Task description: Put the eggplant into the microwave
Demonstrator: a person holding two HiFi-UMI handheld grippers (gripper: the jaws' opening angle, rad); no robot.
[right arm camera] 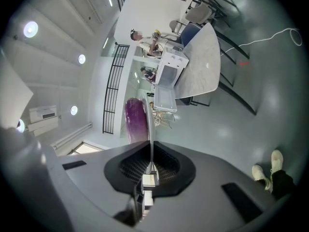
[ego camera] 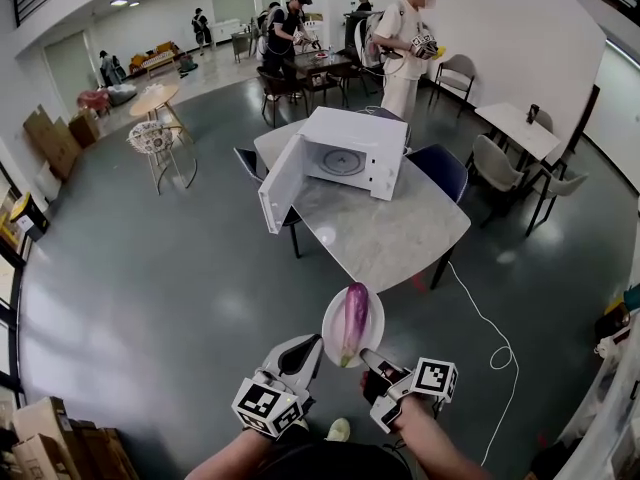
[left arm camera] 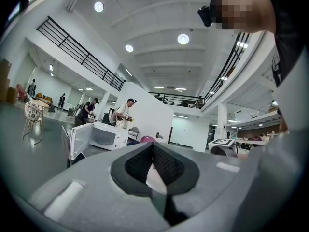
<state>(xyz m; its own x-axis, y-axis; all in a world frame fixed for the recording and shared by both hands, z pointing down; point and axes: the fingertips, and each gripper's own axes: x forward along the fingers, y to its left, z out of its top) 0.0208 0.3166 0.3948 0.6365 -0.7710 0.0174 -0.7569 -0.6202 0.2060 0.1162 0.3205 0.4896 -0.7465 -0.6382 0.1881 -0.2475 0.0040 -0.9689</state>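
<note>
A purple eggplant (ego camera: 354, 318) lies on a white plate (ego camera: 370, 335) that I hold in the air, short of the marble table (ego camera: 380, 233). My left gripper (ego camera: 313, 346) is shut on the plate's left rim and my right gripper (ego camera: 370, 356) on its near rim. The white microwave (ego camera: 352, 150) stands on the table with its door (ego camera: 282, 184) swung open to the left. In the right gripper view the plate (right arm camera: 150, 129) shows edge-on between the jaws of the gripper (right arm camera: 150, 166), with the eggplant (right arm camera: 135, 120) beside it. In the left gripper view the gripper (left arm camera: 155, 170) pinches the pale rim, and the eggplant's tip (left arm camera: 147, 139) peeks above.
A blue chair (ego camera: 442, 168) and a dark chair (ego camera: 250, 163) flank the table. A white cable (ego camera: 490, 328) trails over the floor on the right. Further tables, chairs and several people fill the back of the hall. Cardboard boxes (ego camera: 40, 438) sit at the lower left.
</note>
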